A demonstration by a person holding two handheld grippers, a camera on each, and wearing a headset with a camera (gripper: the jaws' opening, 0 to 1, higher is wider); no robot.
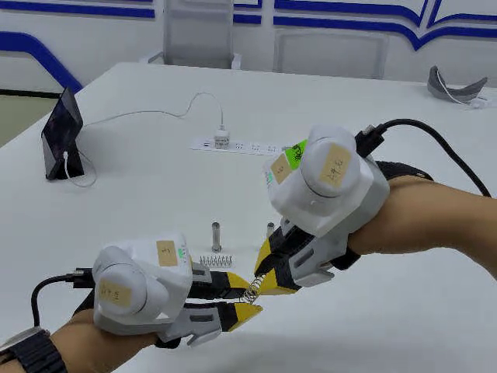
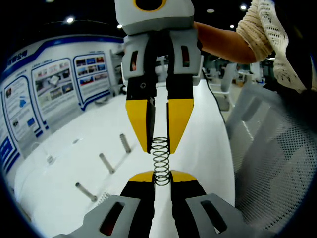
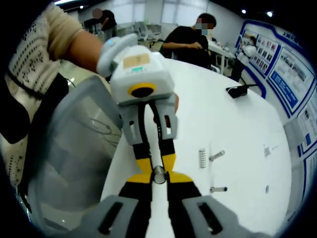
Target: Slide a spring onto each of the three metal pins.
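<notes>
A spring (image 2: 160, 157) is held just above the white surface (image 1: 155, 194), bridging the two grippers. The left gripper (image 2: 162, 178) has its fingers narrowed onto one end, and the right gripper (image 3: 159, 177) pinches the other. Three metal pins (image 2: 106, 162) stand upright nearby, a second spring (image 1: 216, 261) lying just beside one
</notes>
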